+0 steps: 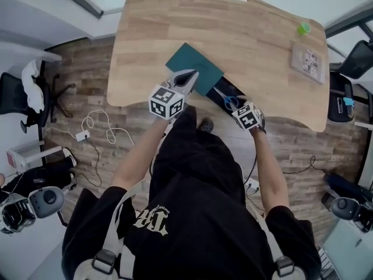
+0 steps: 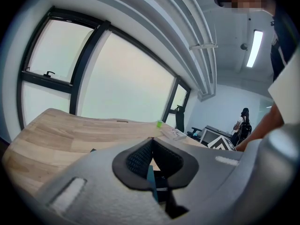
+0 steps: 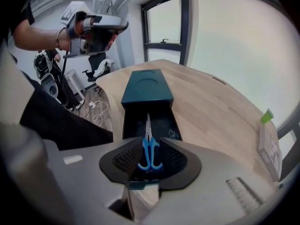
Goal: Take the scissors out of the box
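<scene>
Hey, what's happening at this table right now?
A person works at a wooden table with a gripper in each hand. A teal box lies with its black tray slid out, and blue-handled scissors are in it. The right gripper is open, with the scissor handles lined up between its jaws. The left gripper, jaws together, is held off the box.

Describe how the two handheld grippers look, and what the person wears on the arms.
Both the left gripper and right gripper have light grey moulded bodies with black ribbed pads. Each carries a white cube printed with black square markers. The person wears a black short-sleeved shirt.
</scene>
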Demonstrator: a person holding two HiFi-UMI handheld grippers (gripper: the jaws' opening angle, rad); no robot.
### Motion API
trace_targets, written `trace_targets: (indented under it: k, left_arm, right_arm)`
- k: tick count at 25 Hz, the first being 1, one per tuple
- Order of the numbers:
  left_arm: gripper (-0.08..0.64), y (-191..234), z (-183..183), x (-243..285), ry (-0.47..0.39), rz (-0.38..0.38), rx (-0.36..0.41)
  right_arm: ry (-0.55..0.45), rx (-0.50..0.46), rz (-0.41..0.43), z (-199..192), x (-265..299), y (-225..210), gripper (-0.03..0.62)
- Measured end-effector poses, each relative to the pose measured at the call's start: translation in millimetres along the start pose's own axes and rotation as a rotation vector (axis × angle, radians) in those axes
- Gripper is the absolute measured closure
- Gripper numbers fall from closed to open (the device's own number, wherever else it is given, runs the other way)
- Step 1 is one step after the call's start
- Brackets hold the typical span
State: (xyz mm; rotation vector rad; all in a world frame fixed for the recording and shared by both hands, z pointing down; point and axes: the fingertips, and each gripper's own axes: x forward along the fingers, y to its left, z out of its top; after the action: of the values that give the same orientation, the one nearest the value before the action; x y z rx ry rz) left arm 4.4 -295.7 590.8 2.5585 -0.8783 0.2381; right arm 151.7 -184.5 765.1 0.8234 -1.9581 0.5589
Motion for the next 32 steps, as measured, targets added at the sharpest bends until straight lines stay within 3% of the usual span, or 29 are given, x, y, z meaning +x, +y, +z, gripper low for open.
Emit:
trace_targets:
  k: [9,13,16,28,32]
  left_arm:
    - [0.555,24.5,-7.2,-7.1,0.005,0.030,-0.026]
    - [0.555,33.3,-9.8,-10.3,0.010,0.042,-0.037]
    - [0.555,41.1,-11.8,-12.0,0.017,0.048,-0.040]
    - [0.555,59.0,-5.5,-13.0,0.019,0.059,-0.046]
    - [0.555,60.0,-5.3,-15.0,0.021,0.063,-0.047]
  right_arm:
    - [0.212,-0.053,0.085,-26.2,46.5,4.9,0.466]
    - [0.312,-0.056,0.076,-38.9,54.9,0.1,0.464]
    - [0.337,-0.058,0.108,-43.1,67.7,5.4,0.463]
    - [0.414,-0.067,0.098,-48.1,74.6,4.9,0.471]
    - [0.407,-0.065,0.102,-47.5,73.7,6.1,0.503]
